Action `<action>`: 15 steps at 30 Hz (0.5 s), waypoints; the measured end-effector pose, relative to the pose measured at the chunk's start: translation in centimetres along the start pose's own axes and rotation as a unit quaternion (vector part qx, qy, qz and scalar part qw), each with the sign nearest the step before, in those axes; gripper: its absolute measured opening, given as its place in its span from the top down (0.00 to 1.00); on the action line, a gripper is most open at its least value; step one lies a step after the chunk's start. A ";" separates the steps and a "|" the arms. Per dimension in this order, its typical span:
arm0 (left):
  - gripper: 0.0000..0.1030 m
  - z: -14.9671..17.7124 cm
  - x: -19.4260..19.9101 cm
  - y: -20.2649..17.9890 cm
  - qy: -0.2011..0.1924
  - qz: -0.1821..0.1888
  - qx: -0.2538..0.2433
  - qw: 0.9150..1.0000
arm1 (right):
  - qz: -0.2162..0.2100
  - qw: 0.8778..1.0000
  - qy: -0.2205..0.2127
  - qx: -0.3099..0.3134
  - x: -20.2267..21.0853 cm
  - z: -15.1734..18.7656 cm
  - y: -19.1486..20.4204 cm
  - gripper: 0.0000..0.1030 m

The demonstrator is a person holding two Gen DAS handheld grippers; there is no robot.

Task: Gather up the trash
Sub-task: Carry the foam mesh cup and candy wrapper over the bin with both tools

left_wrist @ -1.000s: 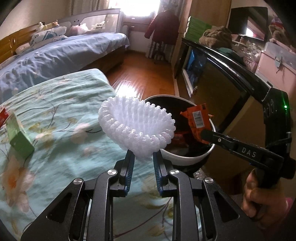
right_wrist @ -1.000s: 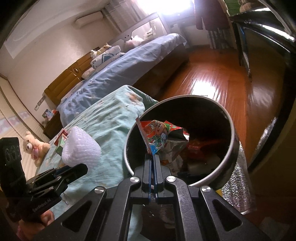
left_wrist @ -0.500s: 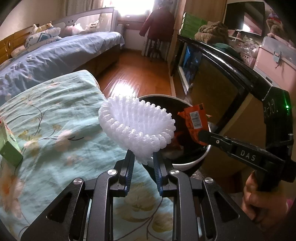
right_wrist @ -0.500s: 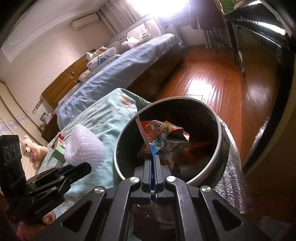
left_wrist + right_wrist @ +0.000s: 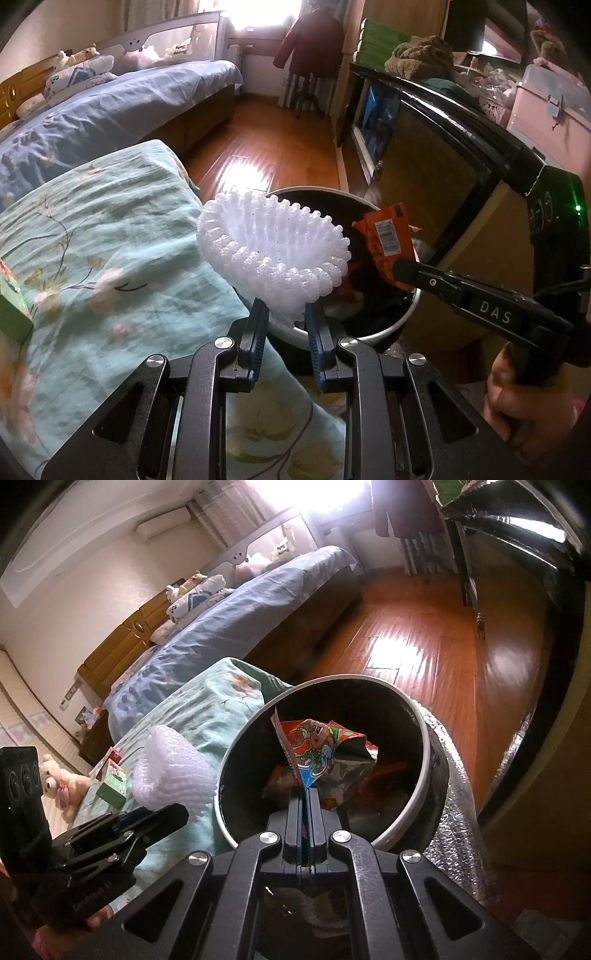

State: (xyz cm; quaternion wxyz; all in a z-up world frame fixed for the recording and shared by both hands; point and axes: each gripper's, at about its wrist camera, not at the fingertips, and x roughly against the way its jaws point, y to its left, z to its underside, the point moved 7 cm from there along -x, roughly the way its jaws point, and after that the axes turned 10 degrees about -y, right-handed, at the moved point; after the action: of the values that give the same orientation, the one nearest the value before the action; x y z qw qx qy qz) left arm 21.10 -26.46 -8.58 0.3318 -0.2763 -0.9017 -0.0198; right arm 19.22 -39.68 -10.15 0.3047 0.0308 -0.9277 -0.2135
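Bedspread (image 5: 110, 236), teal and flowered, lies beside a round black trash bin (image 5: 424, 738) on the floor. Left tongs (image 5: 284, 314) are clenched on a white foam fruit net (image 5: 273, 254) at the bin's rim. Right tongs (image 5: 303, 794) pinch a crumpled snack wrapper (image 5: 317, 749) over the bin's mouth.

Daylight from blown-out window (image 5: 258, 14), glare patch on wooden floor (image 5: 399, 650), fisheye bending, dark vignetted corners
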 end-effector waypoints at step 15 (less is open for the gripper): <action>0.80 -0.4 -1.3 -0.5 0.009 0.005 0.000 1.000 | 0.006 1.000 0.010 0.002 -1.0 -0.3 -0.4 0.97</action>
State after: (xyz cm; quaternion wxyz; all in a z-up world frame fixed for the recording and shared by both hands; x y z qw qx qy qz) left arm 21.85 -27.62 -8.99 0.3396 -0.2811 -0.8973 -0.0207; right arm 20.23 -39.93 -10.63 0.3157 0.0279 -0.9251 -0.2093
